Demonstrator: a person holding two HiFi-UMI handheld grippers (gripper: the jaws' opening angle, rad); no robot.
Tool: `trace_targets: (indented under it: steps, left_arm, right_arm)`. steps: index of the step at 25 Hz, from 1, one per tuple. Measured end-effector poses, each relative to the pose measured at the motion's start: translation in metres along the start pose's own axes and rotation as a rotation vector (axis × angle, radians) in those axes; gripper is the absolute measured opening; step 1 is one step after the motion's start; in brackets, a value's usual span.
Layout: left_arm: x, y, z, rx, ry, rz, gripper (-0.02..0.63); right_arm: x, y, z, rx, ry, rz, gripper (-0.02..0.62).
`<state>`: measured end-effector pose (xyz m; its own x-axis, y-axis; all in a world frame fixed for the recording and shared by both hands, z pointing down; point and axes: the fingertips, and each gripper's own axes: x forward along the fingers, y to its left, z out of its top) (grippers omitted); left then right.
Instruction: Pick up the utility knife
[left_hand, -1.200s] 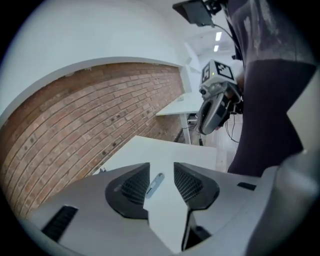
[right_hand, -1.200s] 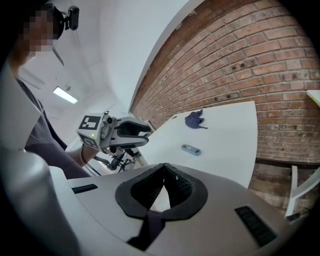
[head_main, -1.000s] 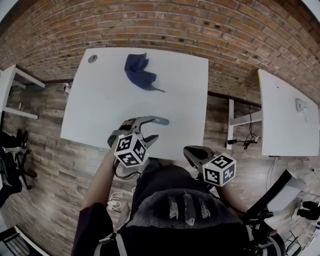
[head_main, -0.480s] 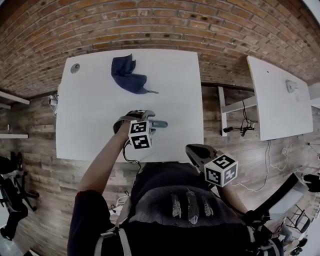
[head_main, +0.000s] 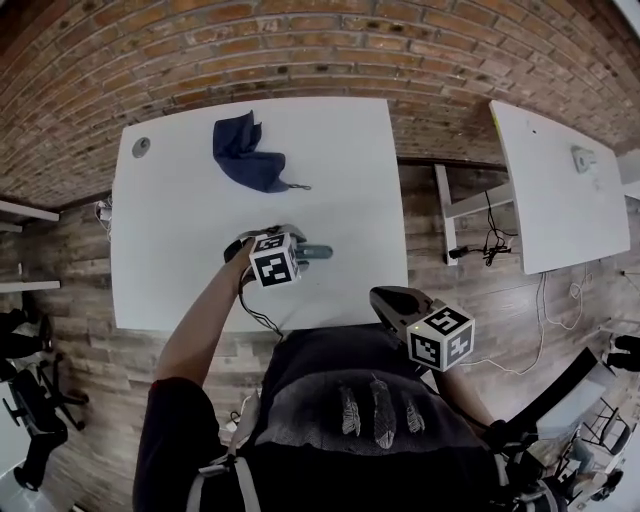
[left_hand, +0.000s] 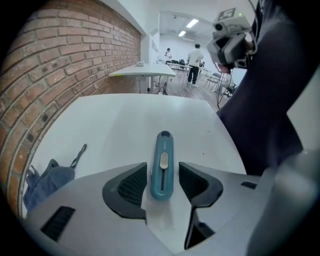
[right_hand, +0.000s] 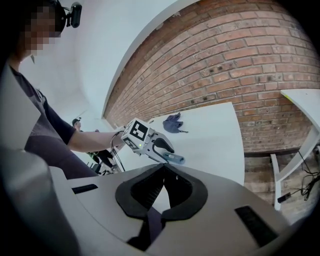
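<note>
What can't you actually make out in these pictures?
- Head view: the utility knife is mostly hidden under the left tool; only one end shows.
- Left gripper view: the blue cloth is cut off by the dark picture edge.
- Head view: the small round thing at a corner of the table is too small to identify.
- Head view: the right tool hides its jaws under its own body.
</note>
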<state>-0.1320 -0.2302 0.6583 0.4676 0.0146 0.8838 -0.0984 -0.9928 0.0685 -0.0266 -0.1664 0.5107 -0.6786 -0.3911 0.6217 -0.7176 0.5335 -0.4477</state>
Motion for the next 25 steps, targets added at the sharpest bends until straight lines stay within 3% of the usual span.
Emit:
trace_targets:
  steps: [5, 10, 13, 17, 19, 22, 25]
  left_arm:
    - [0.0, 0.0, 0.0, -0.013, 0.026, 0.02, 0.133]
    - [-0.026, 0.006, 0.016, 0.06, 0.031, 0.141, 0.13]
    - [-0.064, 0.003, 0.054, 0.155, -0.02, 0.223, 0.13]
    - [-0.109, -0.011, 0.107, 0.221, -0.155, 0.257, 0.13]
    - [-0.124, -0.018, 0.123, 0.242, -0.203, 0.264, 0.13]
    - [-0.135, -0.021, 0.134, 0.303, -0.2, 0.303, 0.13]
    - [-0.142, -0.027, 0.142, 0.332, -0.21, 0.312, 0.13]
  right_arm:
    - [0.005, -0.013, 0.01, 0.004, 0.002, 0.046, -0.002]
    - [0.01, -0.017, 0.016, -0.001, 0.035, 0.119, -0.002]
    - [0.012, -0.023, 0.023, 0.053, 0.022, 0.152, 0.0]
    - [0.015, -0.026, 0.049, 0.171, -0.051, 0.236, 0.124]
    - [0.013, -0.021, 0.066, 0.233, -0.102, 0.305, 0.154]
    - [0.01, -0.011, 0.081, 0.305, -0.137, 0.407, 0.154]
    - [0.011, -0.007, 0.086, 0.335, -0.154, 0.416, 0.153]
